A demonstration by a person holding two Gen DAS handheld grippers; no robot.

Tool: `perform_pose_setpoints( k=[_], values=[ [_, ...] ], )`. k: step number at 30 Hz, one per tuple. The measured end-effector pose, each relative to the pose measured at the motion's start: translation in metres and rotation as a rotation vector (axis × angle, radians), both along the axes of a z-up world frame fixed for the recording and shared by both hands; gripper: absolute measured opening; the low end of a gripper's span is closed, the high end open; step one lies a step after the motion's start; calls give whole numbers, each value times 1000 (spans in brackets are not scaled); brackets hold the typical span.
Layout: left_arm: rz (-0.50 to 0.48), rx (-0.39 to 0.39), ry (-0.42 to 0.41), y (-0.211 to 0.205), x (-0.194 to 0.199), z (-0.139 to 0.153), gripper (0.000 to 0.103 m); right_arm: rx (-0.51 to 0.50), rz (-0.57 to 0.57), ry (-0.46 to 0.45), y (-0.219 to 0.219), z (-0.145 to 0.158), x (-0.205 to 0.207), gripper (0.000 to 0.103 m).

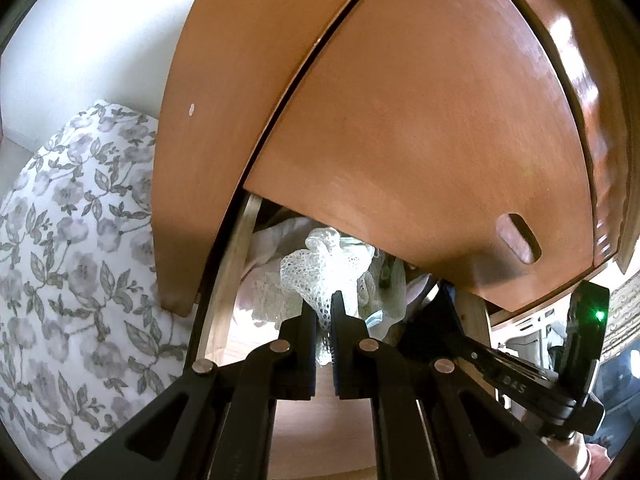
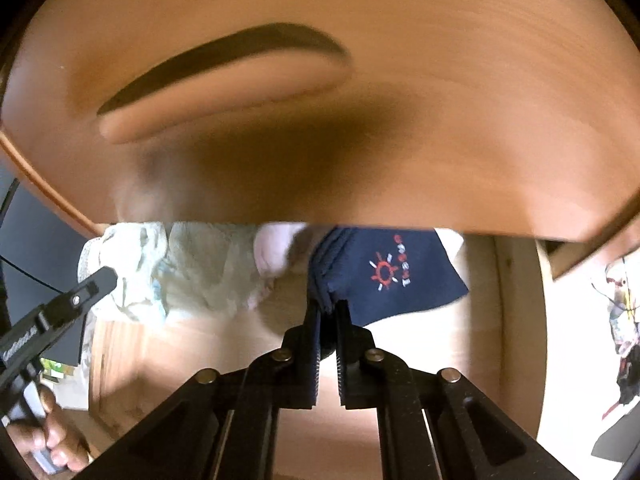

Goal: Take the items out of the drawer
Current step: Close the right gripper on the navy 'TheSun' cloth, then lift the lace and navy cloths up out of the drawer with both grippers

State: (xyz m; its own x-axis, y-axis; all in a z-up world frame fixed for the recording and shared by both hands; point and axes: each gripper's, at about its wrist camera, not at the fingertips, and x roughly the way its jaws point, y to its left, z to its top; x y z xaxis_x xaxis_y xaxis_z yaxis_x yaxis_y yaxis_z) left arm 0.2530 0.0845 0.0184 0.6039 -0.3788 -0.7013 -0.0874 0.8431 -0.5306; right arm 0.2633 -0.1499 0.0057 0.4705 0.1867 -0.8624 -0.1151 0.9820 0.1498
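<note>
In the left wrist view my left gripper [image 1: 324, 300] is shut on a white lace cloth [image 1: 320, 264] that bulges out of the open wooden drawer [image 1: 236, 264]. The right wrist view shows my right gripper [image 2: 329, 307] shut on the folded edge of a navy garment [image 2: 384, 276] with a red and white print, lying inside the drawer [image 2: 516, 320]. Pale crumpled clothes [image 2: 192, 264] lie to the left of the navy garment. The left gripper's arm [image 2: 80, 296] reaches in from the left, held by a hand [image 2: 52, 436].
A brown cabinet front [image 1: 400, 140] with a slot handle [image 1: 518, 238] hangs over the drawer and hides its back part. A floral bedcover [image 1: 80, 260] lies to the left. The right gripper's body [image 1: 576, 340] shows a green light at the drawer's right side.
</note>
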Motion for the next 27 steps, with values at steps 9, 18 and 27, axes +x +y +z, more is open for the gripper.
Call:
perform_pose_setpoints(
  k=[9, 18, 27],
  values=[
    [-19, -6, 6, -10, -11, 5, 5, 189, -11, 17, -23, 8, -48, 7],
    [-56, -7, -10, -27, -23, 22, 5, 316, -18, -13, -51, 40, -70, 6],
    [-60, 3, -47, -33, -37, 46, 5, 376, -3, -67, -58, 54, -83, 5]
  ],
)
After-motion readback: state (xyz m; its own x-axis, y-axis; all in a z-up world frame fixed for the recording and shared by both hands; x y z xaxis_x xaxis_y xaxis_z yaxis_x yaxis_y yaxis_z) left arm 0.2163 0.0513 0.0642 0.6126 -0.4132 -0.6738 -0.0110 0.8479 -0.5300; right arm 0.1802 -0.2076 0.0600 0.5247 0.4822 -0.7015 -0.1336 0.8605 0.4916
